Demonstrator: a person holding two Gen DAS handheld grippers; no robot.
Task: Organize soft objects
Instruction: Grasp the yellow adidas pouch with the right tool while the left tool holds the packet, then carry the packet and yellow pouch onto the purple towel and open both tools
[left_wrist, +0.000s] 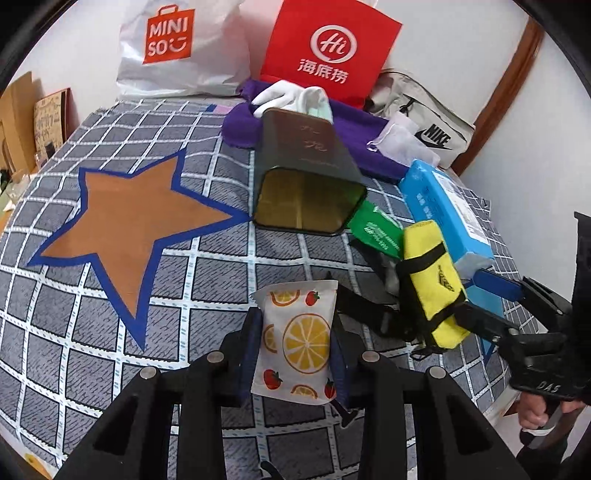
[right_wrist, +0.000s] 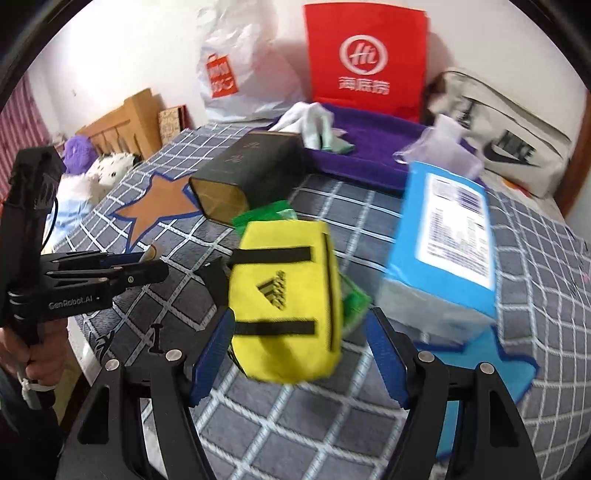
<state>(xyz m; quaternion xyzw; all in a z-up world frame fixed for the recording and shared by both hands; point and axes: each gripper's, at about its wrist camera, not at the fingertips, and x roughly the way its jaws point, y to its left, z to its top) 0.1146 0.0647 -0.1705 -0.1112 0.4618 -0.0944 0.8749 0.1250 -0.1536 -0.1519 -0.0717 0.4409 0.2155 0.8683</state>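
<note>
Between left gripper (left_wrist: 295, 354) jaws: fruit-print tissue packet (left_wrist: 297, 339), pinched from both sides, upright, held above grid-pattern cloth (left_wrist: 155, 369) on the surface. Jaws closed snug on packet.

Ahead of right gripper (right_wrist: 299, 354): yellow pouch (right_wrist: 284, 306) with black straps, sitting between wide-spread blue pads (right_wrist: 212, 354), not gripped; left pad close to or touching pouch, contact unclear from blur; right pad apart from it.

Under and behind pouch: green packet (left_wrist: 376, 229), partly covered. Just right of pouch: blue tissue pack (right_wrist: 447, 236), tilted, one end on a blue star (right_wrist: 491, 365). Dark tin (left_wrist: 306, 177) on its side, open mouth facing camera, touching tip of brown star (left_wrist: 133, 225). Behind tin: purple towel (left_wrist: 354, 136) with white cloth (left_wrist: 291, 96) on it. At back against wall: white Miniso bag (left_wrist: 177, 48), red bag (left_wrist: 328, 48), beige Nike bag (left_wrist: 432, 129). Clear small pouch (left_wrist: 402, 140) on towel edge.
</note>
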